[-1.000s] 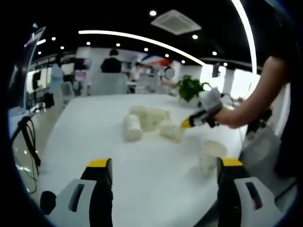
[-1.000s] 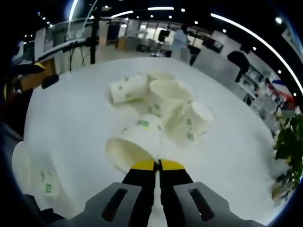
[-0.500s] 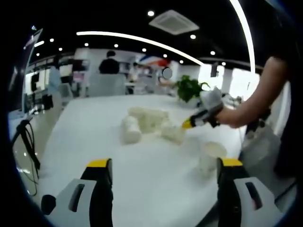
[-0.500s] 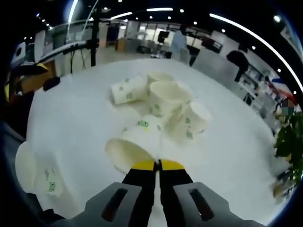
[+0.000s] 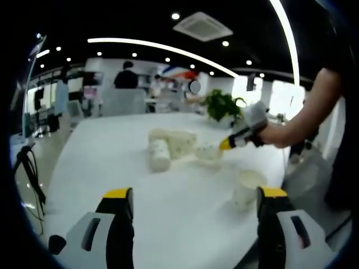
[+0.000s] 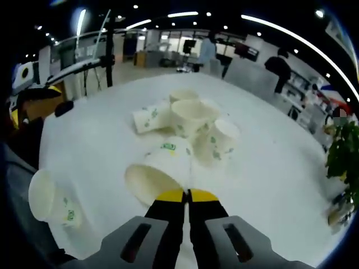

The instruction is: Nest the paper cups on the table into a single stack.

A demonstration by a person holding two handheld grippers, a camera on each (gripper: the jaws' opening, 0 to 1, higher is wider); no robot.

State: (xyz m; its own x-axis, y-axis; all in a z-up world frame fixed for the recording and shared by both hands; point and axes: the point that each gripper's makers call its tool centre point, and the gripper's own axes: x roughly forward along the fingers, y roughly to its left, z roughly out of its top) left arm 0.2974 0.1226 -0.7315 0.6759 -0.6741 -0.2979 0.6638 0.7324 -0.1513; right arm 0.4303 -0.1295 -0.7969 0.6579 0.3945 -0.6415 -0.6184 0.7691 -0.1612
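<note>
Step in hand, by my read: carry the held cup (image 6: 160, 174) to the upright cup (image 6: 51, 200) at the near left counter (image 6: 101, 145) edge and nest it. Do it well by turning the held cup mouth-up, lining it over the upright one's mouth, lowering straight, then releasing. Right gripper (image 6: 187, 196): jaws closed together, pinching the held cup's rim, cup on its side. Left gripper (image 5: 193, 196): jaws wide apart, holding nothing, above the counter. Loose cup pile (image 6: 188, 120) lies farther off, mid-counter.
</note>
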